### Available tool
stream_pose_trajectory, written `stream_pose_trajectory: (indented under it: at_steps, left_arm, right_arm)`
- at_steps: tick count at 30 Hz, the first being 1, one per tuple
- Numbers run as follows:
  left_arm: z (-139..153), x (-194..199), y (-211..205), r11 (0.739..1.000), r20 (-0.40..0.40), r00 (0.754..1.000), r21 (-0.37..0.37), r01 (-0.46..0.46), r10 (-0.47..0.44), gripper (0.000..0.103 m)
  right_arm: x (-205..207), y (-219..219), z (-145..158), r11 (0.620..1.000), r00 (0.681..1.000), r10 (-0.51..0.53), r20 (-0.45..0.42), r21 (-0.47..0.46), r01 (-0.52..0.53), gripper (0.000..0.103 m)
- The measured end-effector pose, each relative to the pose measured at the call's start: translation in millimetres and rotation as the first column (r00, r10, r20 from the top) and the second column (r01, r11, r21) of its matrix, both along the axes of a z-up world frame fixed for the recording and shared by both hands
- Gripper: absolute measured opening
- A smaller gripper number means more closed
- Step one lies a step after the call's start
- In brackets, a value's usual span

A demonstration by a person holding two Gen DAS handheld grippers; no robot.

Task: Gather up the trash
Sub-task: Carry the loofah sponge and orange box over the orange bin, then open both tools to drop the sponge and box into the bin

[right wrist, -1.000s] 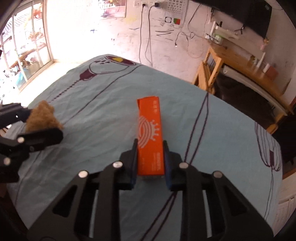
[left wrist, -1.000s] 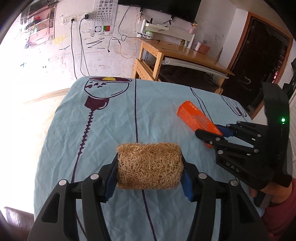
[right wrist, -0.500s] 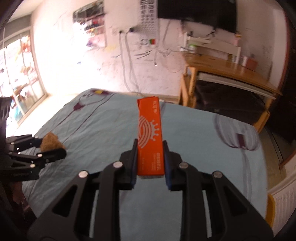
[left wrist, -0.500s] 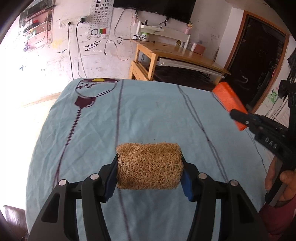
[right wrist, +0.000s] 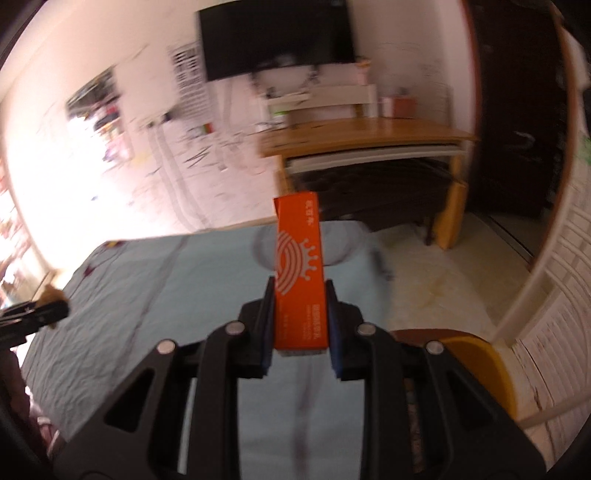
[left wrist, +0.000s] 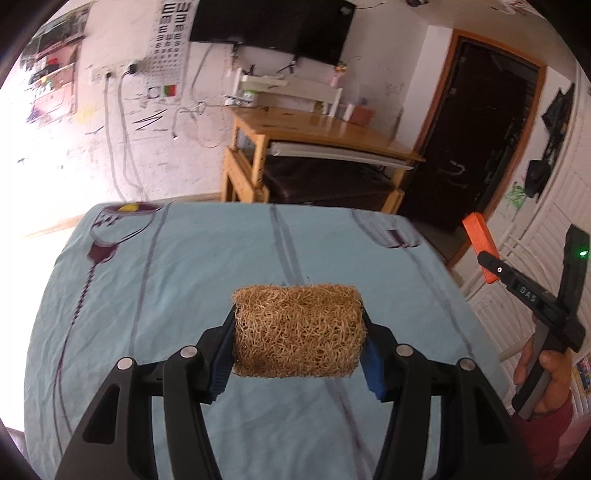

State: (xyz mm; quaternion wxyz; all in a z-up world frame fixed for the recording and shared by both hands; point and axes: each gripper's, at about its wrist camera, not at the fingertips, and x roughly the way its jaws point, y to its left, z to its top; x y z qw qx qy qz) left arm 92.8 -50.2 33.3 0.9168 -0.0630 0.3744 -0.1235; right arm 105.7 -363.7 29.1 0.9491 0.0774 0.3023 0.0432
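While both devices are raised above the tabletop (left wrist: 207, 266), each carries one item. The left hand-held gripper (left wrist: 298, 345) is closed onto a tan fibrous scrubber (left wrist: 297, 330), a short roll of coarse woven strands. Its blue pads (left wrist: 372, 373) press against the two ends of the roll, which spans the gap crosswise and hangs clear of the cloth. The right hand-held gripper (right wrist: 300, 317) is closed narrowly onto an orange box (right wrist: 301, 273), a slim carton printed with white arcs and a small crown. The carton stands lengthwise between the pads, its far end projecting well forward of them.

Relative to the tabletop: the scrubber is held over its near middle. The orange box (left wrist: 482, 245), as seen from the left wrist camera, sits past the tabletop's right edge, tilted, with the right hand-held gripper (left wrist: 496, 267) gripping its lower part and a hand (left wrist: 545, 384) on the handle below. From the right wrist camera, the left hand-held gripper (right wrist: 48, 304) and a scrap of the scrubber (right wrist: 50, 294) appear over the tabletop's left side.

The tabletop is covered by a light blue cloth with dark purple line drawings. Beyond its far edge stands a wooden desk (left wrist: 314, 129), against a white wall carrying a dark screen (left wrist: 273, 26). The right wrist view is motion-blurred, and fine print on the carton cannot be read.
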Motion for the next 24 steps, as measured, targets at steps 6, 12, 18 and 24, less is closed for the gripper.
stream_pose_trajectory:
  at_steps: [6, 12, 18, 24]
  left_arm:
    - [11, 9, -53, 0.997, 0.009, 0.996, 0.006, 0.083, -0.083, 0.053]
    - [9, 17, -105, 0.985, -0.010, 0.985, 0.020, 0.174, -0.174, 0.053]
    - [2, 27, -152, 0.968, -0.048, 0.968, 0.030, 0.249, -0.248, 0.053]
    - [4, 36, -209, 0.944, -0.051, 0.945, 0.051, 0.325, -0.323, 0.053]
  right_arm:
    - [-7, -76, -3, 0.986, 0.987, -0.159, 0.003, 0.056, 0.158, 0.023]
    - [-13, -127, -7, 0.963, 0.964, -0.265, -0.024, 0.040, 0.266, 0.023]
    - [-9, -149, -27, 0.954, 0.950, -0.294, -0.103, 0.033, 0.298, 0.076]
    - [-17, -161, -23, 0.940, 0.942, -0.330, -0.063, 0.071, 0.334, 0.076]
